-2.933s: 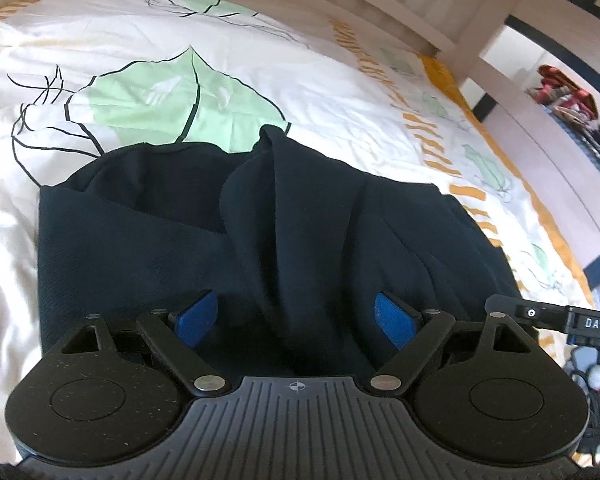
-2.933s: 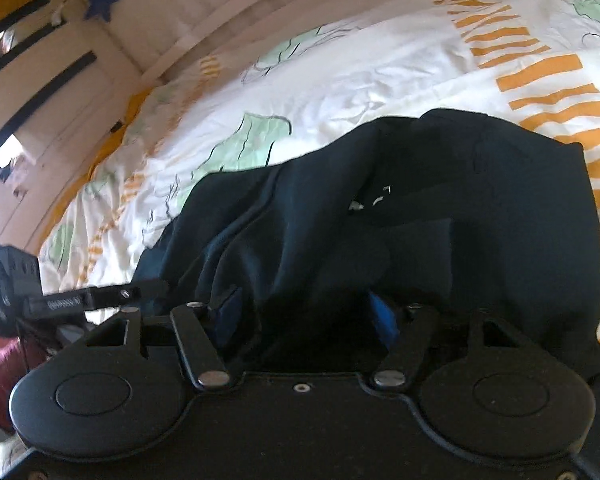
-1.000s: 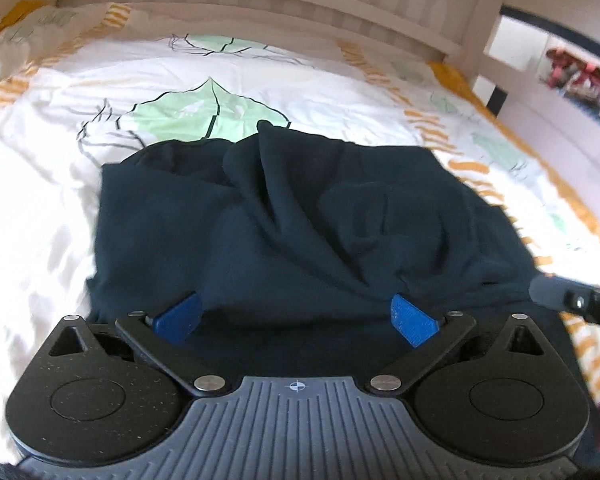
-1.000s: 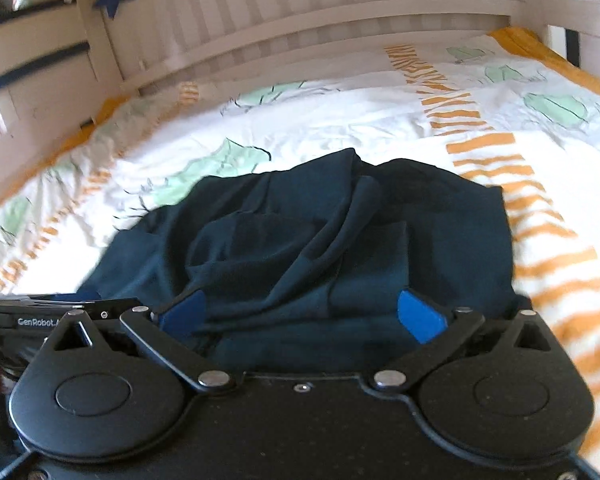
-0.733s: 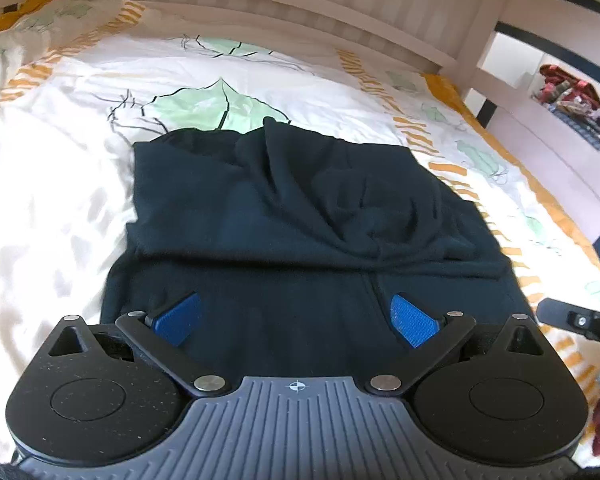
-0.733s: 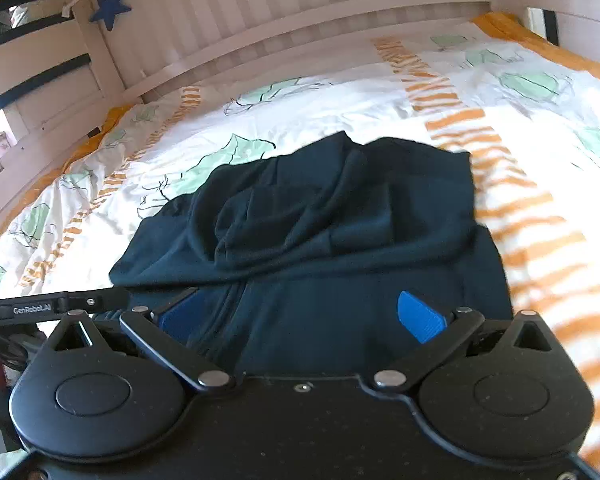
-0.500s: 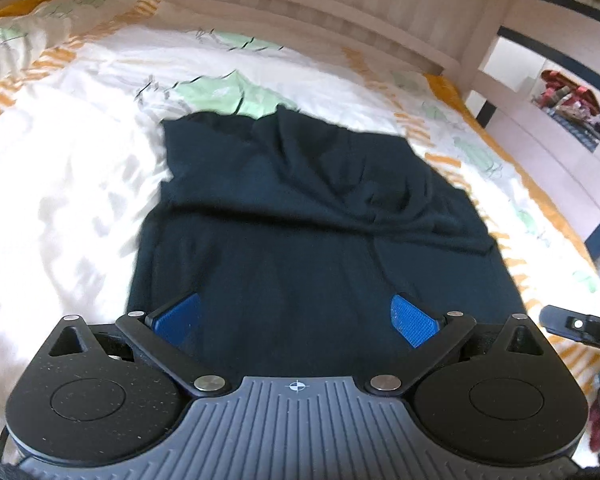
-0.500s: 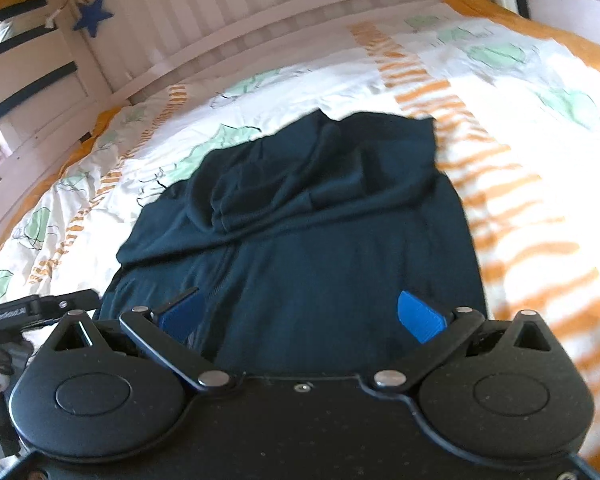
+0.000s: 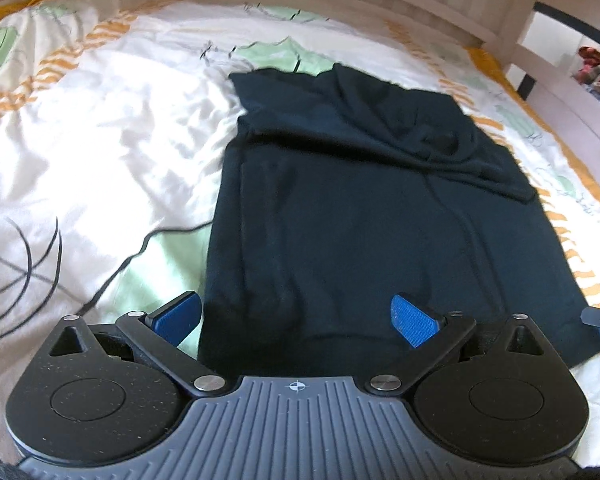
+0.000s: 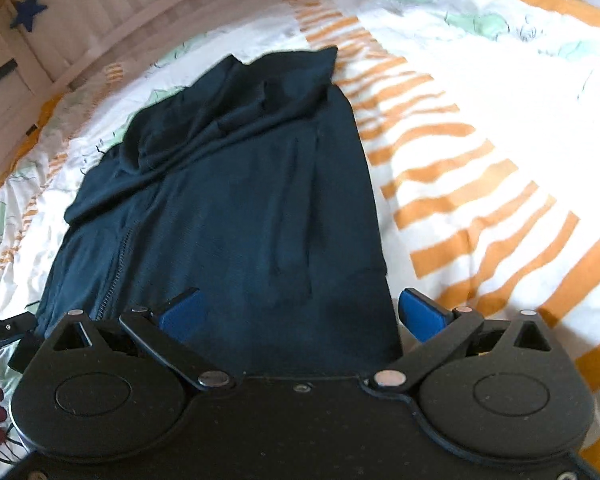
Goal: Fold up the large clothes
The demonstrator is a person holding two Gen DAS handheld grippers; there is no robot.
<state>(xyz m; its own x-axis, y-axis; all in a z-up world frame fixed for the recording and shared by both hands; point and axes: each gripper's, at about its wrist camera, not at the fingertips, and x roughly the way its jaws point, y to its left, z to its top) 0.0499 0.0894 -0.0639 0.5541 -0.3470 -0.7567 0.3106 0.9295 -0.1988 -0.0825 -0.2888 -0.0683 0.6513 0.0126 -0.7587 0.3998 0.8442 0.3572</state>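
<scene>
While both grippers hang over near hem, dark navy zip garment [image 9: 364,208] lies lengthwise on leaf-print duvet [image 9: 100,152], far end bunched in folds. Left gripper [image 9: 296,316]: jaws spread wide, holding nothing, straddling garment's left near corner. Right gripper [image 10: 300,312]: jaws wide apart, empty, straddling right near corner. Step, by judgement: body laid out, ready for lengthwise fold. Next move likely needs pinching both near corners and carrying hem toward bunched end. No readable writing or brand in view.

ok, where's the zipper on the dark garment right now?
In the right wrist view, the zipper runs down the dark garment at left, just beyond the open right gripper.
</scene>
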